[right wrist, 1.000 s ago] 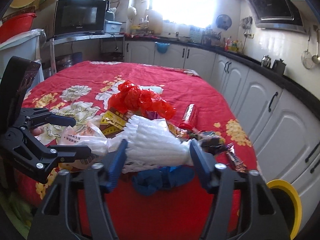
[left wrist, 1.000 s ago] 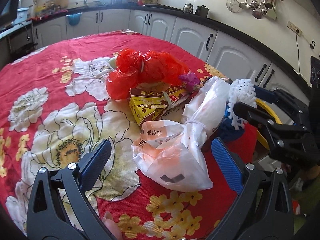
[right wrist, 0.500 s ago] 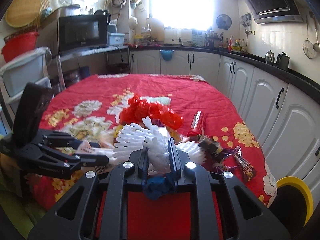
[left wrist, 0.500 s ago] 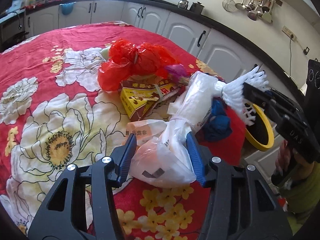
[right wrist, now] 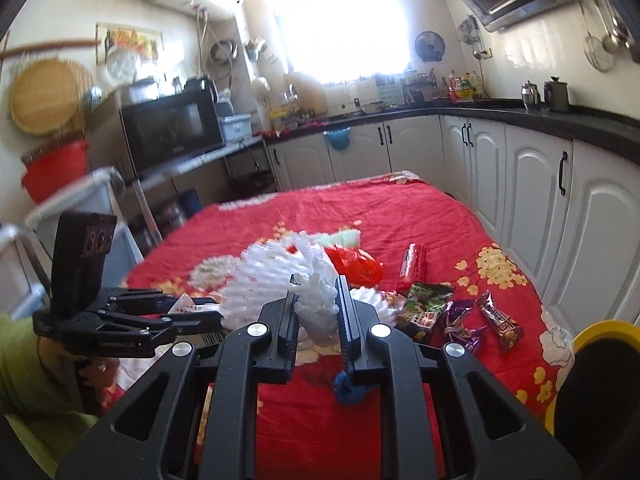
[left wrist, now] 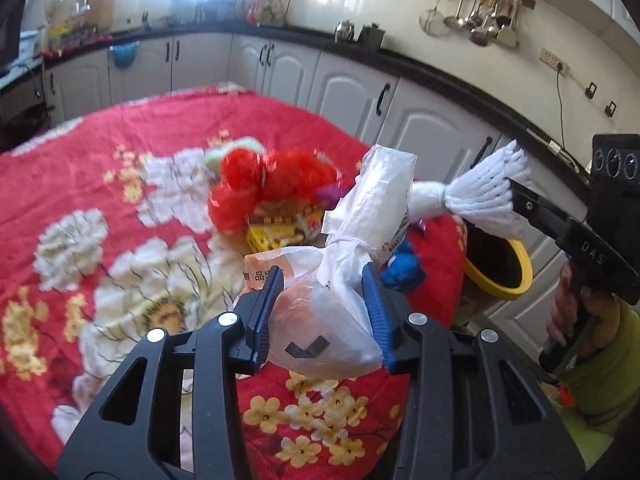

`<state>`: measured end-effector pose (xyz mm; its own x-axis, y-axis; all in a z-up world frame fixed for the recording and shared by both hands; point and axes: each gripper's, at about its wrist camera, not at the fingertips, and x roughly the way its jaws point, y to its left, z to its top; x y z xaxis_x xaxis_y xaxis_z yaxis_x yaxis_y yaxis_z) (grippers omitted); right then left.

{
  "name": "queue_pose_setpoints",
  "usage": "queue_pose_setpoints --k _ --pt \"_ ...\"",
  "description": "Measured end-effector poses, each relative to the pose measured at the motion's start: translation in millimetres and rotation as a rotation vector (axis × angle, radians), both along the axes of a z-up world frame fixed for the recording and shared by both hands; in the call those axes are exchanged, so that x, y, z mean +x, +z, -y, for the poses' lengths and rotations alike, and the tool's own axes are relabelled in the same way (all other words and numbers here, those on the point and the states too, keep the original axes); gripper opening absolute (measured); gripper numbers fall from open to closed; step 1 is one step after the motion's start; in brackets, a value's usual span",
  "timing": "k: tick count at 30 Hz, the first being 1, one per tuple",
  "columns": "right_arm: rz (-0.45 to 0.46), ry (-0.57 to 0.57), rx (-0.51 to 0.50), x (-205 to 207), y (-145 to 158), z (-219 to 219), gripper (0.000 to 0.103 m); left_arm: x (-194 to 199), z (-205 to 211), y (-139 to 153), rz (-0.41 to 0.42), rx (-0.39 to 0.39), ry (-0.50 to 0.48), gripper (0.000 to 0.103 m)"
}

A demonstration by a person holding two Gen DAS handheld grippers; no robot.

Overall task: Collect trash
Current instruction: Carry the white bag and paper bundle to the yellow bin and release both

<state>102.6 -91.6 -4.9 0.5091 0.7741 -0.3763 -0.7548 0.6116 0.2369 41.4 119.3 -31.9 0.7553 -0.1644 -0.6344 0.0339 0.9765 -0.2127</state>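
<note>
A white plastic bag [left wrist: 320, 332], knotted in the middle, hangs above the red flowered tablecloth [left wrist: 120, 140]. My left gripper [left wrist: 322, 280] is closing on its bulging end and the blue pads press into it. The bag's far end runs up to a white foam net [left wrist: 480, 200], which my right gripper [left wrist: 514, 194] pinches at the right. In the right wrist view the right gripper [right wrist: 316, 284] is shut on the foam net [right wrist: 272, 280], and the left gripper [right wrist: 212, 312] reaches in from the left.
On the table lie a red plastic bag [left wrist: 272, 184], a yellow carton [left wrist: 276, 232], a blue crumpled thing [left wrist: 402, 272], a red tube [right wrist: 414, 260] and snack wrappers [right wrist: 428, 312]. A yellow-rimmed bin [left wrist: 516, 276] stands beyond the table's right edge. White cabinets line the walls.
Both grippers closed, the left on the white bag and the right on the foam net. Both then rose, lifting the bundle off the table.
</note>
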Motion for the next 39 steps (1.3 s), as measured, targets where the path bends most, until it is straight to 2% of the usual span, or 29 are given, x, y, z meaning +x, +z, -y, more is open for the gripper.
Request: queue_pose_setpoints --k 8,19,28,35,39 --pt "0.013 -0.069 0.092 -5.9 23.4 37.8 0.017 4.2 12.4 24.2 0.059 -0.023 0.006 0.033" --pt "0.055 -0.228 0.122 -3.9 35.1 104.1 0.017 38.1 70.2 44.0 0.097 -0.037 -0.094 0.033" --pt "0.055 -0.406 0.122 -4.5 24.0 174.7 0.017 75.7 138.7 37.8 0.063 -0.089 -0.203 0.033" --pt "0.012 -0.535 0.142 -2.2 5.3 224.6 0.017 100.9 189.5 21.5 -0.013 -0.088 -0.270 0.033" --pt "-0.005 -0.583 0.135 -2.4 -7.4 243.6 0.017 114.2 220.6 8.2 -0.053 -0.059 -0.310 0.033"
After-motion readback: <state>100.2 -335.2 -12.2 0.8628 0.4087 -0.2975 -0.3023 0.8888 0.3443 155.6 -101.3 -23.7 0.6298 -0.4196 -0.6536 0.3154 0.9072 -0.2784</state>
